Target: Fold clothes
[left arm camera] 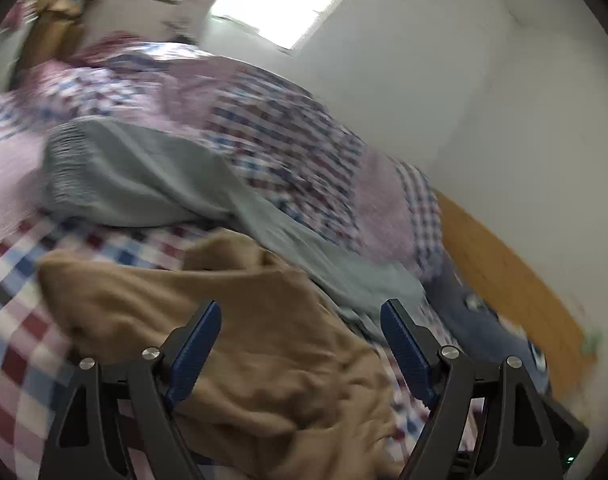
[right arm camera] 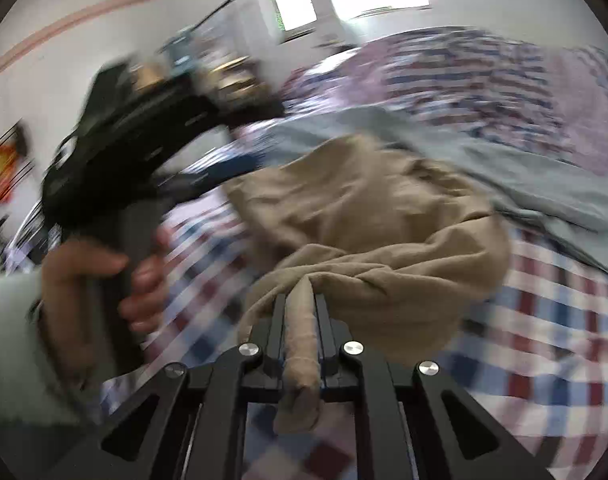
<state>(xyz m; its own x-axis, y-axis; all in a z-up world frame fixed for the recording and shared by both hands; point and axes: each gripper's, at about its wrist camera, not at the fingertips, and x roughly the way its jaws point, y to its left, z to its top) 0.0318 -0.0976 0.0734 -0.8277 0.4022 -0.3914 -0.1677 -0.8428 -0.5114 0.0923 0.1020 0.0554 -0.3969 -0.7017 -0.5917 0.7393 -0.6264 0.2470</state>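
A crumpled tan garment [left arm camera: 240, 320] lies on the checked bedsheet [left arm camera: 20, 300]. In the left wrist view my left gripper [left arm camera: 302, 312] stands open above it, blue pads wide apart, nothing pressed between them. In the right wrist view the tan garment [right arm camera: 363, 216] bunches up in front of my right gripper [right arm camera: 300, 300], whose jaws are shut on a rolled fold of that cloth; the fold runs back between the fingers. A grey-blue garment [left arm camera: 144, 176] with a gathered waistband lies behind the tan one, and the grey-blue garment [right arm camera: 503, 168] also shows in the right wrist view.
A checked quilt [left arm camera: 288, 120] is heaped behind the clothes. A white wall [left arm camera: 443, 80] and a wooden bed edge [left arm camera: 503, 272] run on the right. In the right wrist view a person's hand [right arm camera: 96, 272] holds the other black gripper [right arm camera: 144, 132] at the left.
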